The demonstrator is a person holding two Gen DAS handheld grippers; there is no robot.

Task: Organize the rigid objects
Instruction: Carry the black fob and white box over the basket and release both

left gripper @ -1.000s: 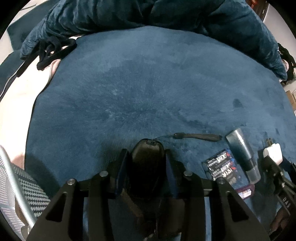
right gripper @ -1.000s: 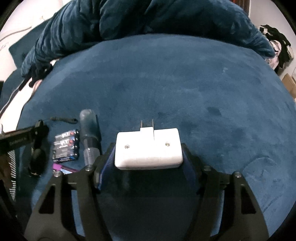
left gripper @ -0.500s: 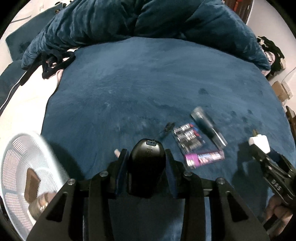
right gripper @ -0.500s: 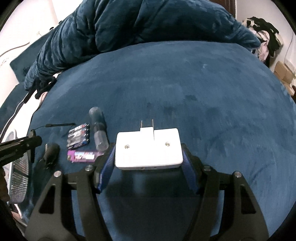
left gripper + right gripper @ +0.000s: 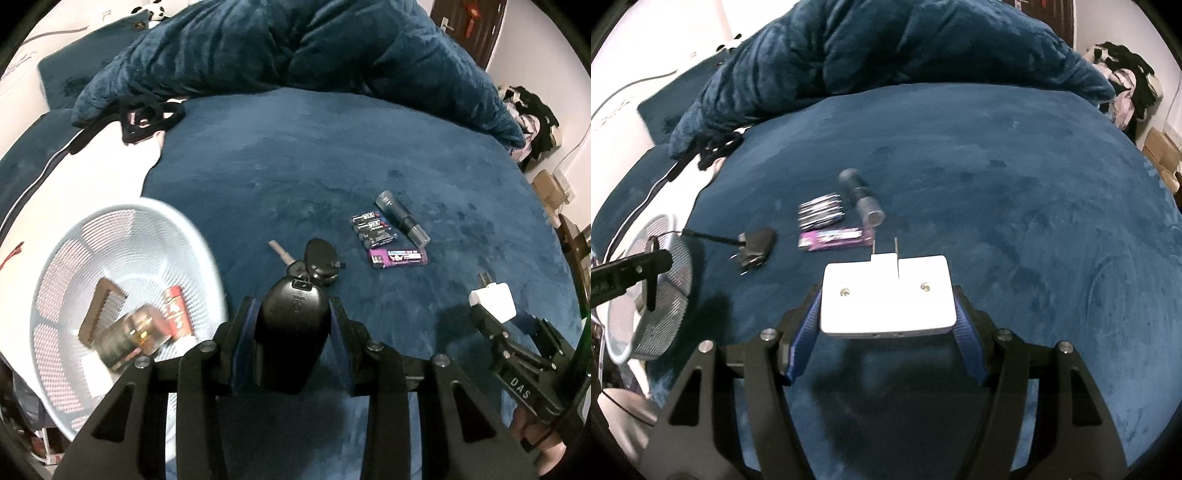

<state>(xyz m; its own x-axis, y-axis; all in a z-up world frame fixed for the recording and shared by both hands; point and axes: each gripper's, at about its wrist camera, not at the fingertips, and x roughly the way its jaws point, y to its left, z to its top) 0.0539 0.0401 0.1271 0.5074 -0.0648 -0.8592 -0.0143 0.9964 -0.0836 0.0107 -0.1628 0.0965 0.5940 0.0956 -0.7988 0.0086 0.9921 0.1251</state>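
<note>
The left tongs (image 5: 291, 321) are clamped on a black car key fob (image 5: 291, 332), its blue-padded fingers (image 5: 242, 332) pressing both sides; a second black fob and a metal key blade (image 5: 279, 252) dangle from its front end over the dark blue plush bed cover (image 5: 295, 155). To the left of these tongs stands a pale blue perforated plastic basket (image 5: 199, 243) – it holds a brown comb-like piece (image 5: 101, 314), a red-and-white tube (image 5: 179, 314) and a blurred clear jar (image 5: 129, 341).

The right tongs (image 5: 888, 317) grip a white rectangular plug adapter (image 5: 886, 295) by its two short ends, its two metal prongs (image 5: 885, 246) pointing away from the camera. In the left wrist view the same adapter (image 5: 493, 302) shows as a small white block at the tip of the right tongs, lower right.

On the bed cover, well apart from the basket, lie a shrink-wrapped pack of dark batteries (image 5: 373, 230), a purple battery pack (image 5: 397, 257) just below it, and a grey tube with a clear cap (image 5: 400, 218) just beside both. A rumpled dark blue quilt (image 5: 886, 48) is heaped along the far edge – a black strap (image 5: 147, 114) rests at its left end.
</note>
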